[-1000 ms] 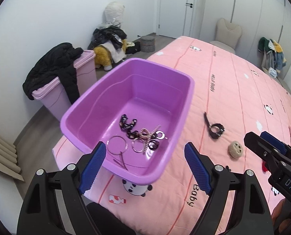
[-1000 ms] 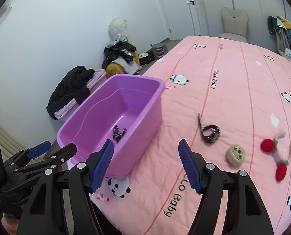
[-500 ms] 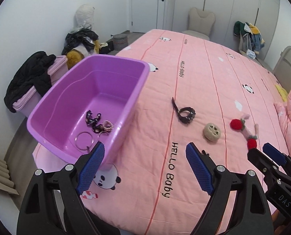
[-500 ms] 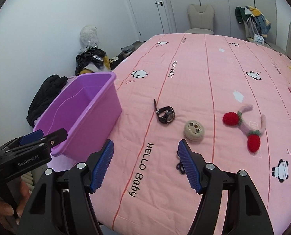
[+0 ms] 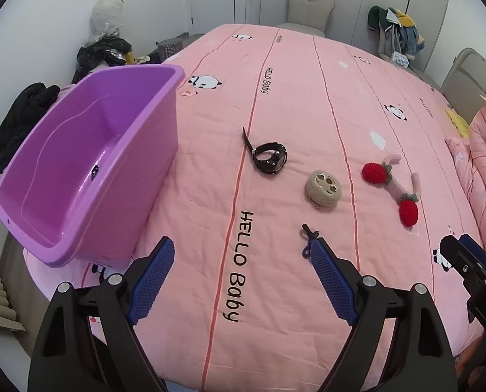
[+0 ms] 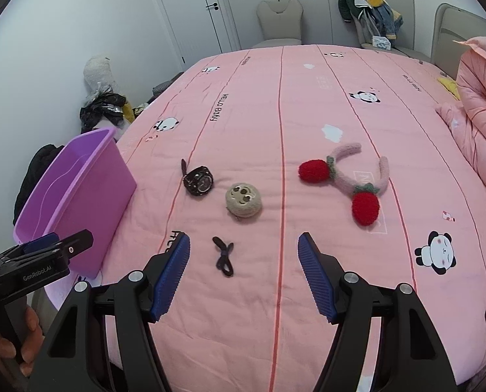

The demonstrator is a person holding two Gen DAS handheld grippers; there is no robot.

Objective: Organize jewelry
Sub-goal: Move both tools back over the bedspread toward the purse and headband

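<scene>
Between drops: both my grippers, left (image 5: 239, 268) and right (image 6: 243, 264), have fingers wide and empty. Both views have swung off the purple bin (image 5: 89, 163) toward the bed (image 6: 308, 104). Watch (image 6: 198, 181), beige scrunchie (image 6: 243, 200), strawberry headband (image 6: 347, 176) and dark hair tie (image 6: 224, 256) wait. Next: lower onto the hair tie, closest.

Bed (image 6: 308, 104) in front of me, pink panda-print cover. Lying on it: purple tub (image 5: 89, 170) at the left edge; black wristwatch (image 6: 198, 181); round beige knit piece (image 6: 243, 200); pink strawberry headband (image 6: 350, 179); small dark bow hair tie (image 6: 224, 256), nearest me.
</scene>
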